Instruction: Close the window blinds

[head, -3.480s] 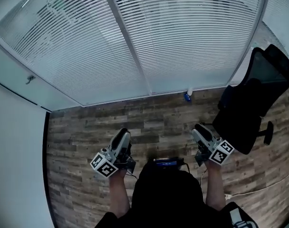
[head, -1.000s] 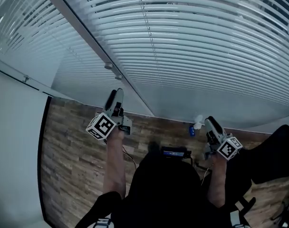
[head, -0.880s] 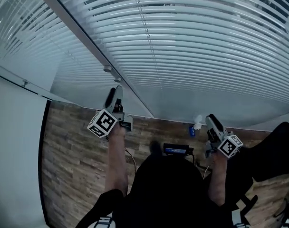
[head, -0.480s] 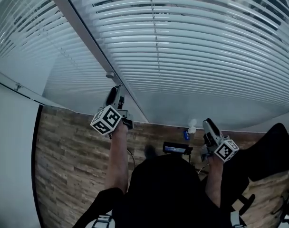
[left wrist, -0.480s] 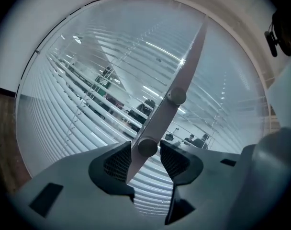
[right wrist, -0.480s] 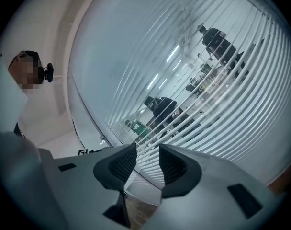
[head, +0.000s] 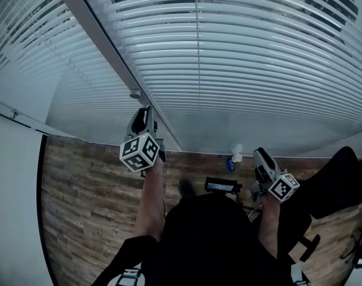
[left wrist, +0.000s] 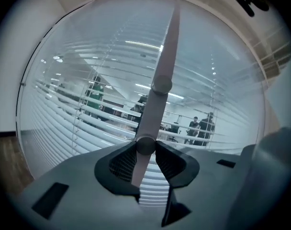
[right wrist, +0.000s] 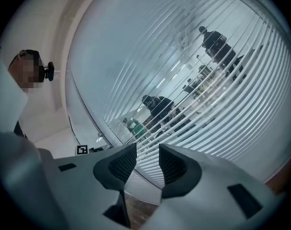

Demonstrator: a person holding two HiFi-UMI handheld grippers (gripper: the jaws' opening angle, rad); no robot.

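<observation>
Left tongs (left wrist: 145,153), jaws just closing, grip lower mullion knob (left wrist: 145,144) at 11 o'clock; right tongs (right wrist: 146,163) gape empty; slats (head: 258,58) not yet shut.

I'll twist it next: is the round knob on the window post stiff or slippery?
The jaws of the left gripper have just closed on the knob; smooth and round, it may slip. Fixed to the post, it probably only turns.

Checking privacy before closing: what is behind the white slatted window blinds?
Through gaps in the white slatted window blinds, several people and ceiling lights show; the slats cover the rest of that room.
</observation>
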